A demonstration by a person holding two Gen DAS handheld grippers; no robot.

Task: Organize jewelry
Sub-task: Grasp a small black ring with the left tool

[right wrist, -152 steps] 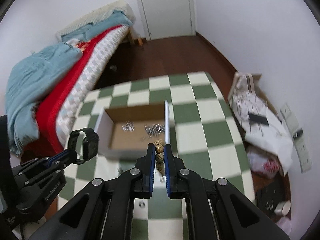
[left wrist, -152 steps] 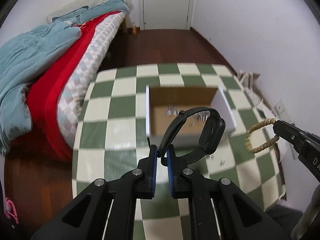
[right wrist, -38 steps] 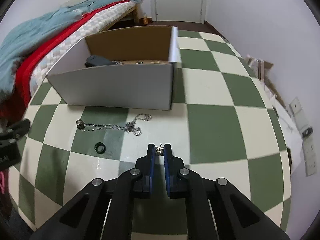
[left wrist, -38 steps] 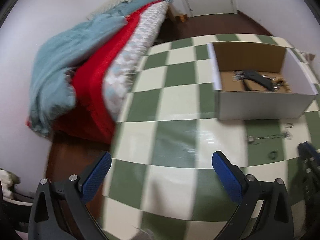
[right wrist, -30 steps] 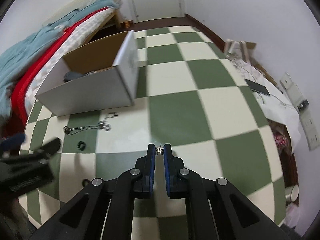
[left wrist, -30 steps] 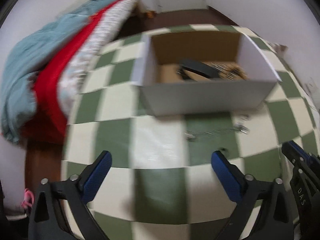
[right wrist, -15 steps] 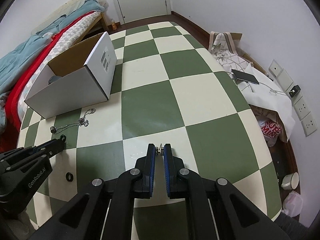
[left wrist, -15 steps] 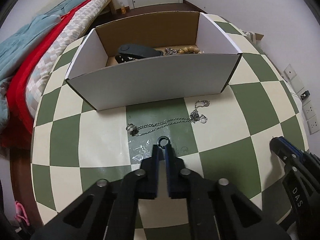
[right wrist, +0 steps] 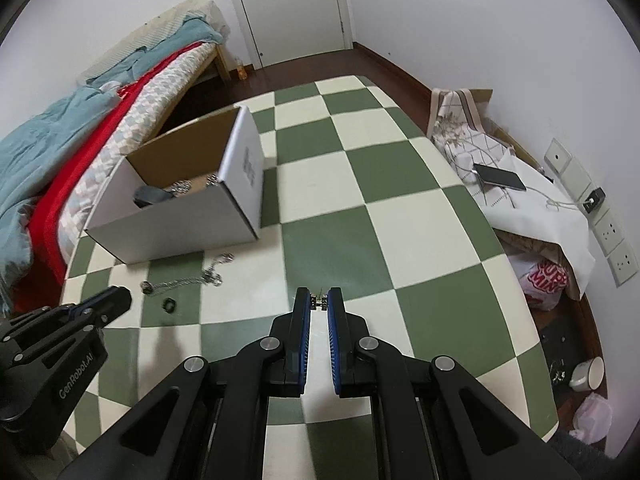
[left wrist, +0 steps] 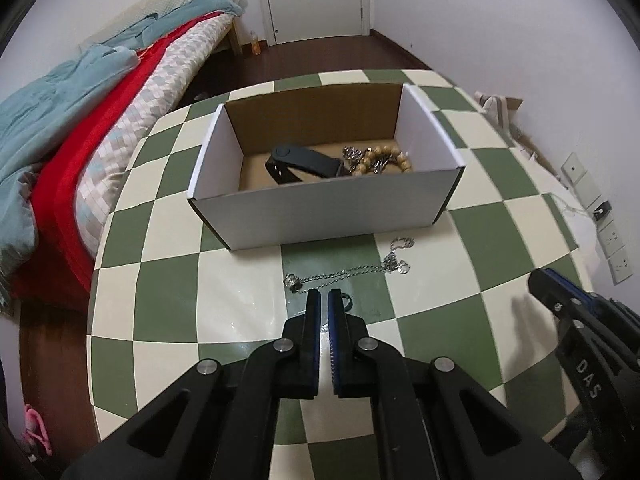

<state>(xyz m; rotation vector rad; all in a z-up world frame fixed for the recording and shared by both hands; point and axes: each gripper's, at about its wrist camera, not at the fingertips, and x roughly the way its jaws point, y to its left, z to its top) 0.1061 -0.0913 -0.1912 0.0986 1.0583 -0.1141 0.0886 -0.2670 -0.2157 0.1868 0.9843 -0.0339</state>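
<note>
The black ring lies on the bench, just beside the left gripper, whose jaws are closed and miss it. The right gripper pinches a small earring. Half a second ago the ring sat at the jaw tips. Judged next: reopen, straddle the ring, then carry it to the box.

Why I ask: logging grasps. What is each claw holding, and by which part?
Right claw: a tiny metal piece pinched at its tips, part too small to tell. Left claw: shut on nothing; the black ring lies loose on the table.
</note>
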